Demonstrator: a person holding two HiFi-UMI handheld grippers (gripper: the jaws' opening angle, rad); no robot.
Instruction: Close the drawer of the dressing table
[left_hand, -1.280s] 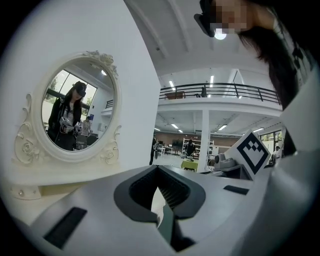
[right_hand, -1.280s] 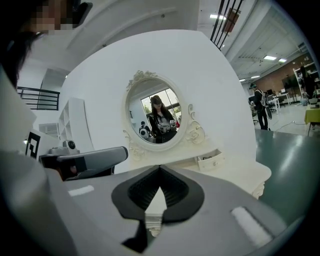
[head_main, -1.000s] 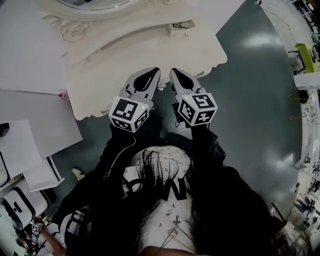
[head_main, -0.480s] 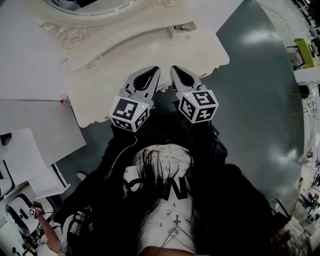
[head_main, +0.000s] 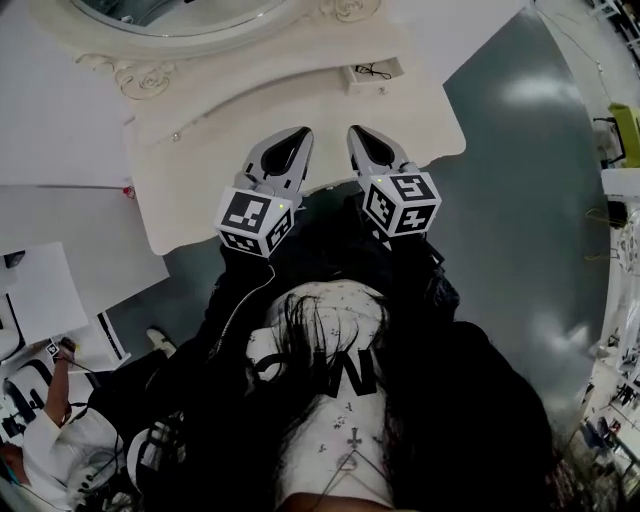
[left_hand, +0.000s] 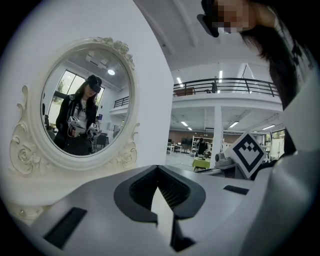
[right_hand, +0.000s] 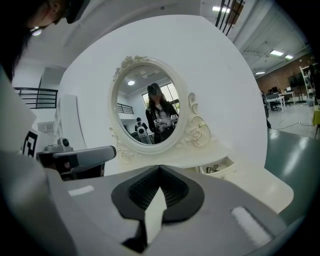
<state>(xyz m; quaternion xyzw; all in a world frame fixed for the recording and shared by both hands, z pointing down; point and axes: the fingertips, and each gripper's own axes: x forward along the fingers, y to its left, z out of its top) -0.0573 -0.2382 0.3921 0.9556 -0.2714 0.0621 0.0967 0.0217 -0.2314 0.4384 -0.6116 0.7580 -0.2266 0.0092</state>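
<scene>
The cream dressing table (head_main: 210, 150) with its oval mirror (head_main: 180, 12) lies ahead of me in the head view. A small drawer (head_main: 372, 72) at the table's back right stands pulled out, with a dark item inside; it also shows in the right gripper view as the drawer (right_hand: 217, 167) below the mirror (right_hand: 147, 112). My left gripper (head_main: 290, 136) and right gripper (head_main: 362, 134) hover side by side over the table's front edge, both shut and empty. The left gripper (left_hand: 159, 168) faces the mirror (left_hand: 75, 115); the right gripper (right_hand: 160, 168) points at the table's back.
White boards (head_main: 60, 110) stand at the table's left. A person in white (head_main: 40, 450) crouches at the lower left among equipment. Grey floor (head_main: 520, 200) stretches to the right. The right gripper's marker cube (left_hand: 248, 152) shows in the left gripper view.
Both grippers have moved a little forward over the table's front edge, still shut. The head view has shifted, and a person in white has come into view at the lower left.
</scene>
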